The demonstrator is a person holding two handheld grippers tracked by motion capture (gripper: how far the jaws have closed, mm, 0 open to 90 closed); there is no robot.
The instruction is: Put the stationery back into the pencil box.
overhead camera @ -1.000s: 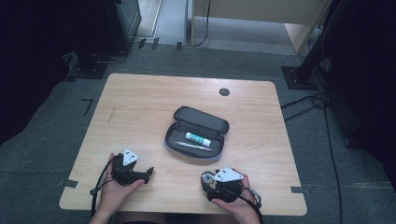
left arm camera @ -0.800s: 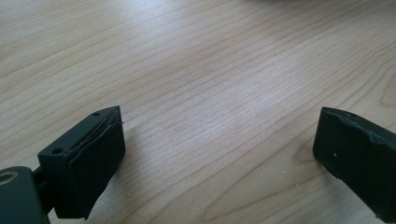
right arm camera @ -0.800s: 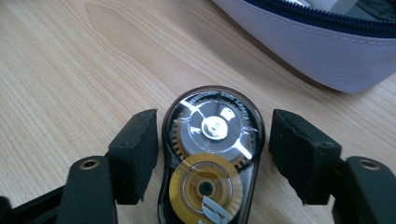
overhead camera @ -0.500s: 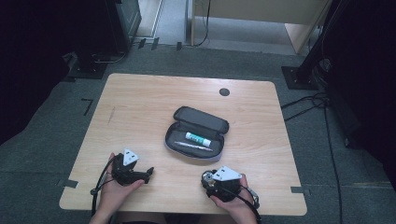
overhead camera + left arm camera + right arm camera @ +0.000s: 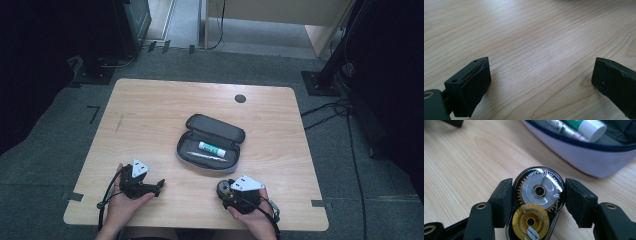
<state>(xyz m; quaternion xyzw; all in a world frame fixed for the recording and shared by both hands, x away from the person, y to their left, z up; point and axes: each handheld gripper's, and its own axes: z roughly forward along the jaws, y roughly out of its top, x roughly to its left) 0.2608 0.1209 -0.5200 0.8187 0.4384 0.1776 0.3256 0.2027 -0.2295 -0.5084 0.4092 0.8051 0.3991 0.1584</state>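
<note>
Here we hold the right gripper (image 5: pixel 537 195) low over the near right part of the wooden table (image 5: pixel 150 115), its jaws pressed against both sides of a correction tape dispenser (image 5: pixel 537 202), a clear round case with a silver wheel and a yellow wheel inside. In the high view that right gripper (image 5: pixel 227 190) sits just in front of the open pencil case (image 5: pixel 211 143), near it but apart. The pencil case lies at the middle of the table with its lid folded back; a green-and-white tube (image 5: pixel 212 148) and a pen (image 5: pixel 204 156) rest inside it. Our left gripper (image 5: pixel 159 185) lies at the near left, well apart from the pencil case, its jaws spread wide over bare wood with nothing between them.
</note>
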